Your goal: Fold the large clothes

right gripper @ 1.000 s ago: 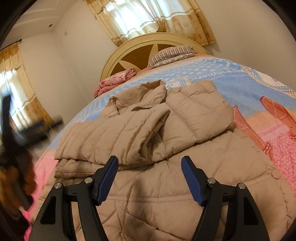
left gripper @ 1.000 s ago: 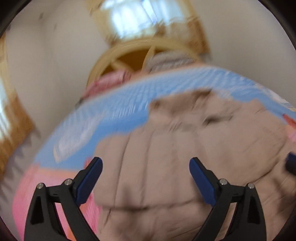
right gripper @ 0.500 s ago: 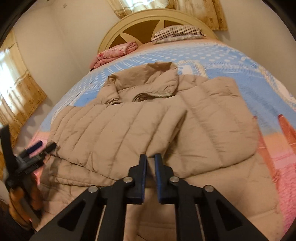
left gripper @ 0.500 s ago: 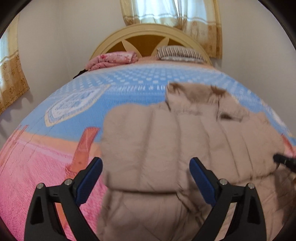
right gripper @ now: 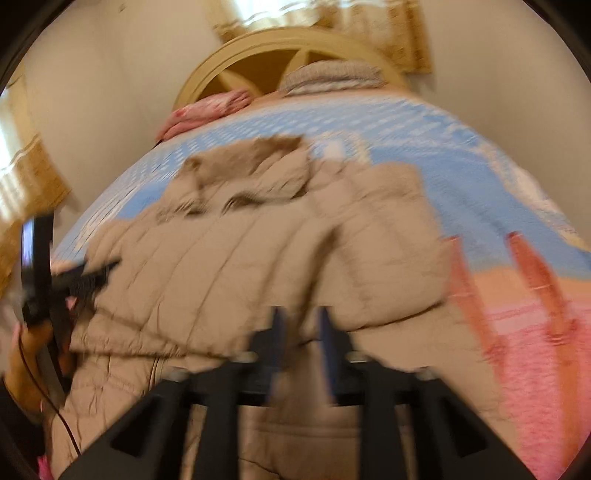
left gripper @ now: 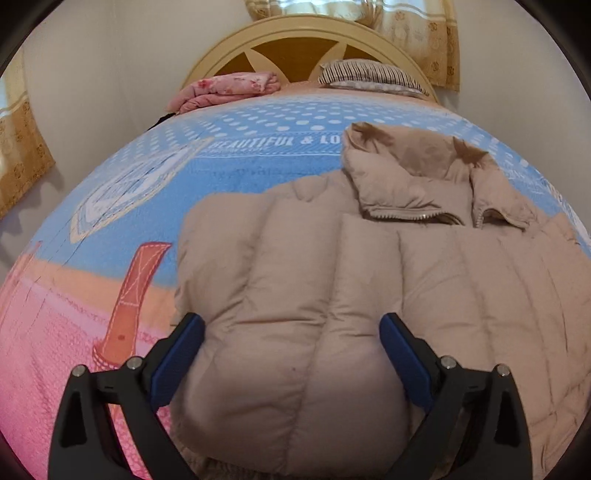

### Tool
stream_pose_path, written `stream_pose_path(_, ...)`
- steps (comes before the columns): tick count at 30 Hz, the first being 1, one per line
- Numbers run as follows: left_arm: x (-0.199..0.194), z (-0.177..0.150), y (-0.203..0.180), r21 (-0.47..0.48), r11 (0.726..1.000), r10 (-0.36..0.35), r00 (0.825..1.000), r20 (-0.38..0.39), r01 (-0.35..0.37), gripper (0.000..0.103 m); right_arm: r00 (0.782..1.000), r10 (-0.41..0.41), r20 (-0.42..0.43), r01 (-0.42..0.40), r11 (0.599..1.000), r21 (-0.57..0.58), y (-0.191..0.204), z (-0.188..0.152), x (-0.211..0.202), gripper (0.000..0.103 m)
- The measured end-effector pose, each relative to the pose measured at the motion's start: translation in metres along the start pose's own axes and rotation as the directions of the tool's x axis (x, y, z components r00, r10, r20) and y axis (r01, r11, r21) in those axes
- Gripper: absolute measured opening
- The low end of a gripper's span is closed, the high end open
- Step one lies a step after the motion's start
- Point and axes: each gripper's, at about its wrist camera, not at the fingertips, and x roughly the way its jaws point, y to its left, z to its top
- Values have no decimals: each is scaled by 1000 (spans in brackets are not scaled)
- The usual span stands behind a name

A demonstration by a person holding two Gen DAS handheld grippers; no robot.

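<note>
Right tongs (right gripper: 301,354) lower; "BEAUTIFUL & LO" bedspread (left gripper: 258,147)

The puffer jacket (left gripper: 332,280) is plain beige-tan all over, quilted in long channels, with a darker brown lining inside its collar. The bedspread (left gripper: 236,155) is sky blue with white dots and white lettering at the far end, turning to an orange band and then pink near the camera, with an orange-red stitched shape. The folded blanket (left gripper: 225,86) is pink with a floral print. The pillow (left gripper: 369,74) is striped dark and white. The headboard (left gripper: 295,40) is cream with brown panels. The curtains (left gripper: 424,33) are golden-yellow and patterned. The left tool (left gripper: 291,354) has black arms and blue pads (left gripper: 177,360).
</note>
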Motion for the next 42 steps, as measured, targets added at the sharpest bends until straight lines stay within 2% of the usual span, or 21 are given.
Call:
stream_pose_path(1,0,-1,0,-4,1000,-1,1000,4,1,102,999,17,31,-18,1000,10,1,5,-7,60)
stream_pose_path(5,4,-5,0,-13,1000,-4,1000,9,4,103,996,72,48,-70,997,-44,31,20,-6,60)
stream_pose_path(6,4,-6,0,-15,1000,-5,1000,12,5,103,995,94,40,-91,994,-66,41,21,1,60)
stream_pose_path(8,4,-4,0,-17,1000,-6,1000,13,6,103,993,114,10,-113,989,-98,55,20,16,46)
stream_pose_path(12,5,-6,1,-26,1000,-7,1000,10,8,103,991,99,-86,-109,986,-127,67,4,64,45)
stream_pose_path(13,5,-7,1,-26,1000,-10,1000,9,10,103,992,81,-102,-95,986,-139,66,-3,75,45)
stream_pose_path(17,7,-7,1,-24,1000,-16,1000,3,17,103,990,92,-108,-106,986,-132,59,-14,85,45)
stream_pose_path(23,9,-7,-2,-15,1000,-5,1000,1,5,103,992,67,-108,-83,986,-146,63,-21,91,45)
stream_pose_path(37,5,-2,-3,-3,1000,20,1000,-16,-20,103,991,74,-111,-88,988,-131,62,-24,97,45)
stream_pose_path(39,-9,4,-4,7,999,39,999,5,-39,103,991,74,-110,-88,988,-130,62,-24,97,45)
stream_pose_path(42,-35,17,-8,6,1000,20,998,66,-20,103,991,79,-107,-92,988,-125,60,-24,97,45)
